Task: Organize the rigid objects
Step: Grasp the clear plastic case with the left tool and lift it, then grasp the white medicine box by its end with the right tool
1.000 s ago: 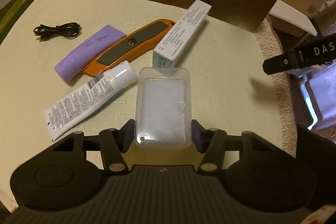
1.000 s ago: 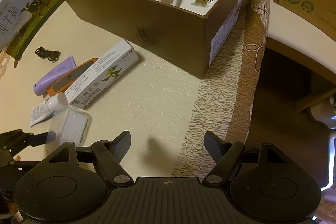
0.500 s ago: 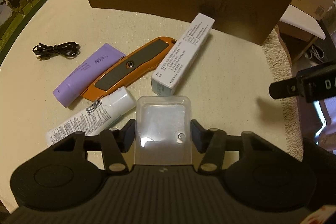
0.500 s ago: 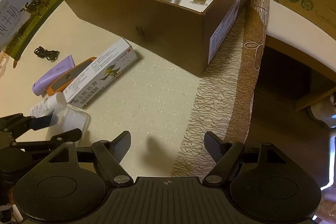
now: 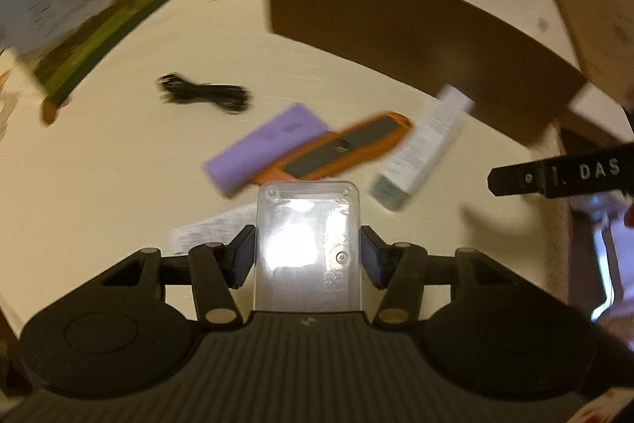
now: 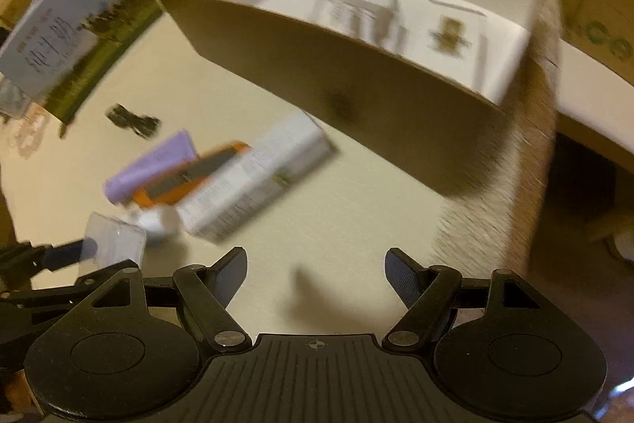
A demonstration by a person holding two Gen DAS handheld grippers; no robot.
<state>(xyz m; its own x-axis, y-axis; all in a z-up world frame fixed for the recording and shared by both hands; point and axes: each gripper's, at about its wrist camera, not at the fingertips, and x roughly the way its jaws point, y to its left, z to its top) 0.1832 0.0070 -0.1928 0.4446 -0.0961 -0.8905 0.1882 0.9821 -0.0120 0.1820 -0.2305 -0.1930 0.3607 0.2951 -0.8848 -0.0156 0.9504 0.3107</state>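
**Operator A:** Status of the left gripper [image 5: 308,256]?

**Operator B:** We read its 2 pads as clamped on the long sides of the clear plastic case [image 5: 308,244]. The case sits between the fingers, clear of the table [image 5: 119,185], with its far end pointing toward the brown box [image 5: 416,38].

**Operator A:** And the right gripper [image 6: 316,274]?

**Operator B:** We see its 2 fingers standing well apart with nothing between them, over bare table near the patterned edge of the cloth.

**Operator A:** Items on the table?

**Operator B:** We count 5. The purple tube [image 5: 265,149] lies touching the orange utility knife [image 5: 344,149]. The white carton [image 5: 424,149] lies just beside the knife tip, its far end close to the box wall. The white printed tube [image 5: 210,228] shows partly behind the left fingers. The black cable [image 5: 204,94] lies apart, further out.

**Operator A:** Box contents?

**Operator B:** From the right wrist view we see a white device [image 6: 360,2] and a small card [image 6: 449,34] inside; both are blurred
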